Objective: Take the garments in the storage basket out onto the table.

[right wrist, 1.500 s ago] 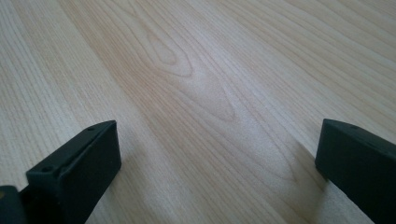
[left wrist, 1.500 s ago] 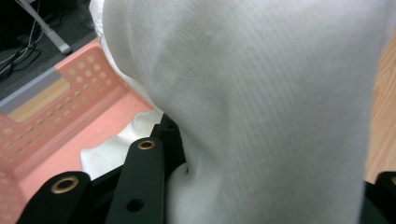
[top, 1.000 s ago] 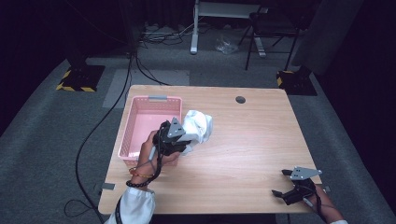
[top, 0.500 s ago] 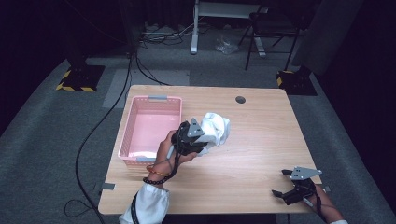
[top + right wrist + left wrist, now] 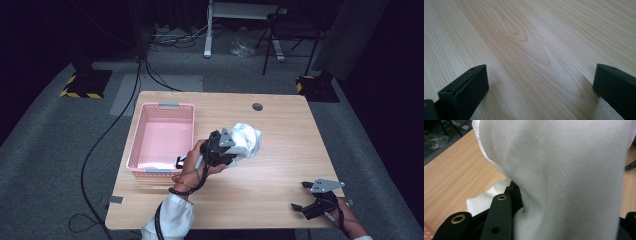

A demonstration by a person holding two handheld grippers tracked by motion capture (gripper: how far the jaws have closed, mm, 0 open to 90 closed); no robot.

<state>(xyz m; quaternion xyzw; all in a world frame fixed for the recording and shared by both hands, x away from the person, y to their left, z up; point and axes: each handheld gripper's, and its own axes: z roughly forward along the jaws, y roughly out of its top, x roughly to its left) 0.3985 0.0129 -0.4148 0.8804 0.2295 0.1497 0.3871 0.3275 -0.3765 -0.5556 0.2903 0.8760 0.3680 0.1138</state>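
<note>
A white cloth (image 5: 246, 139) hangs bunched over the middle of the wooden table (image 5: 280, 150), just right of the pink basket (image 5: 162, 136). My left gripper (image 5: 231, 150) is shut on the white cloth; in the left gripper view the cloth (image 5: 564, 175) drapes between the black jaws and covers most of the picture. My right gripper (image 5: 301, 199) rests near the table's front right corner, jaws wide apart with bare wood between them; the right gripper view shows both fingertips (image 5: 465, 87) over the table (image 5: 529, 50).
The pink basket stands on the left half of the table, a pale sheet lying in its bottom. A round cable hole (image 5: 257, 106) sits near the far edge. Beyond the table are cables, chair legs and a desk frame on the dark floor.
My left gripper has carried the white cloth rightward from the basket's right rim to above the table's middle. The right gripper has stayed still.
</note>
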